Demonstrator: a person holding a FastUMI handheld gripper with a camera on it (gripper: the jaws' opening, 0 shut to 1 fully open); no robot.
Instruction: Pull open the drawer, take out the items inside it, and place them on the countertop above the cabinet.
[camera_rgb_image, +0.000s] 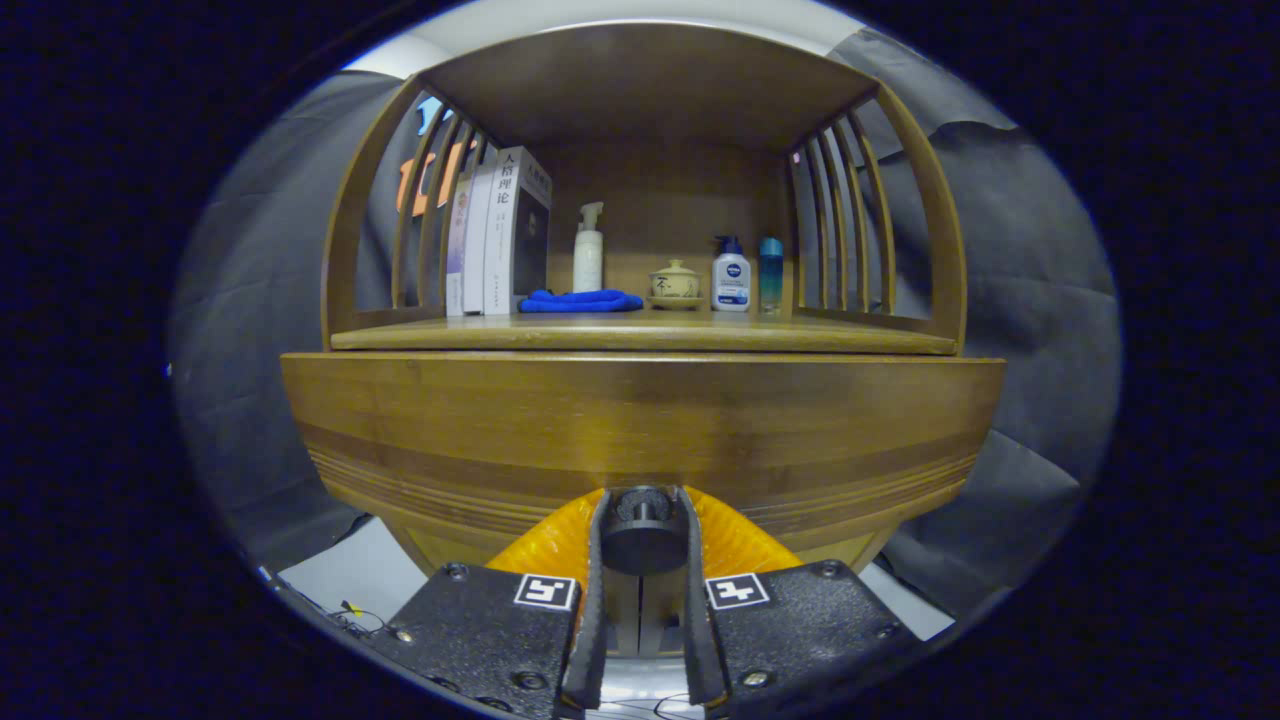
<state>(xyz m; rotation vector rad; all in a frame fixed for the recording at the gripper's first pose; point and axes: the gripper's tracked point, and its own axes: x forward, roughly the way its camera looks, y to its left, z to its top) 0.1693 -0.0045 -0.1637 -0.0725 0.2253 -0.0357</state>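
The gripper (643, 545) has both fingers closed against the sides of the round dark drawer knob (643, 540), one finger on its left, one on its right, so it is clamped on the knob. The knob sits low on the drawer front (640, 430), midway along it, with its stem pointing straight back toward the camera. The drawer front is a broad wooden panel whose long axis runs left to right; it faces the gripper squarely. How far the drawer stands out from the cabinet is hard to judge from this close, and its inside is hidden behind the panel.

Above the drawer front lies the countertop (640, 335), a flat wooden shelf with slatted sides and a wooden roof. On it, far from the gripper, stand some upright books (498, 235) at the left, then a white pump bottle (588, 250), a folded blue cloth (580, 300) lying in front of it, a small lidded ceramic pot (675, 282), a white bottle with a blue cap (731, 275) and a slim blue-green bottle (770, 272) at the right. An orange ribbed part (740, 540) behind the fingers hides the lower middle edge of the drawer front.
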